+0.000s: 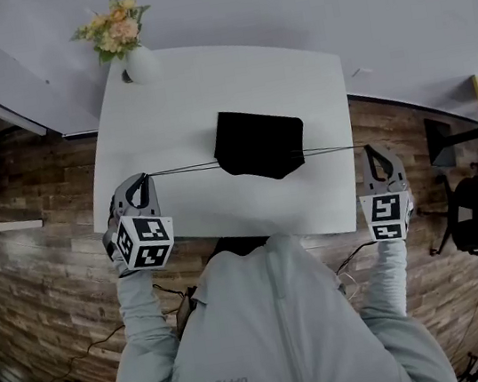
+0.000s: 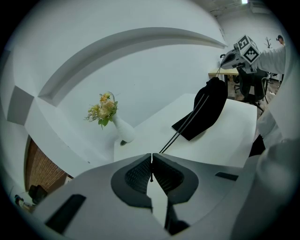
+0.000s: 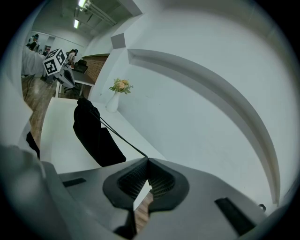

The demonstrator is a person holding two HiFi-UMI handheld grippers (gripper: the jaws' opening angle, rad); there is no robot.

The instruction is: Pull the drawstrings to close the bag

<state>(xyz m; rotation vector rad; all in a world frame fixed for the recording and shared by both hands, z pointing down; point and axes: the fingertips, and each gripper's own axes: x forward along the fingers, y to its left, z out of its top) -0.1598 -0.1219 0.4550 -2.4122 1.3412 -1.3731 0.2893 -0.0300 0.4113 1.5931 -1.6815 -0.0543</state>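
Mid-pull, with left gripper (image 1: pixel 136 182) and right gripper (image 1: pixel 375 152) each clamped shut on a taut drawstring (image 1: pixel 182 169) beyond the table's (image 1: pixel 204 83) side edges, black bag (image 1: pixel 259 144) midway toward the front edge, next probably needing a wider spread to cinch the mouth

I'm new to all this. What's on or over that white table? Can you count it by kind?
Black bag: 1
Drawstrings, one pulled out each side: 2
Vase of flowers: 1
Grippers, left gripper and right gripper: 2
Total: 6
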